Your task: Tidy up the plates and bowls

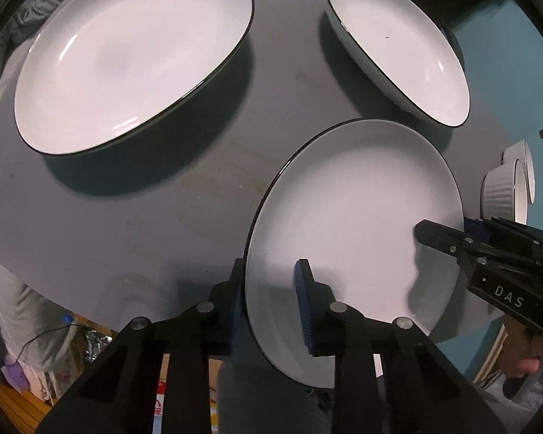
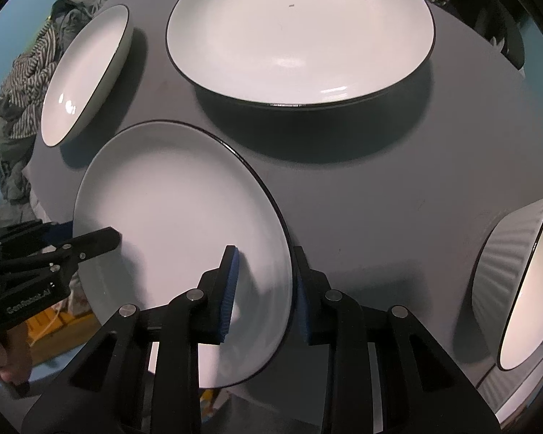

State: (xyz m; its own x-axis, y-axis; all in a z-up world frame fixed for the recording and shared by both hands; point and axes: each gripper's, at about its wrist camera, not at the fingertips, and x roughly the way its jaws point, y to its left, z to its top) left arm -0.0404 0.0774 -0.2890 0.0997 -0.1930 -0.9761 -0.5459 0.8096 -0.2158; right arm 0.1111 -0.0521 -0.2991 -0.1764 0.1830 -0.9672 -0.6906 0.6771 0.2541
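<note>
Two grippers of mine are clamped on one flat white ceramic plate with a thin dark rim [image 1: 354, 224], each biting an opposite edge. My left gripper [image 1: 271, 303] has its blue ribbed pads either side of the rim at the plate's 8 o'clock in the left wrist view, one pad under the rim and the other pressed on the white face, so those jaws are closed on the plate. My right gripper [image 2: 264, 289] does the same on the far side: in the right wrist view its pads pinch the rim at about 4 o'clock on that plate [image 2: 184, 231], gripping it. Each camera sees the other gripper's black fingers reaching onto the plate's face from the opposite side.

That plate sits at the near edge of the round grey table [image 1: 184, 195], with part of it overhanging the edge toward me. Beyond it, at 11 o'clock in the left view, rests a large white shallow dish with a dark rim [image 1: 134, 58], well apart from the held plate. At 1 o'clock lies a smaller white deep plate with a dark rim [image 1: 398, 50], near the held plate; whether they touch I cannot tell. At 3 o'clock stand two white ribbed ceramic bowls [image 1: 503, 188], close together.
</note>
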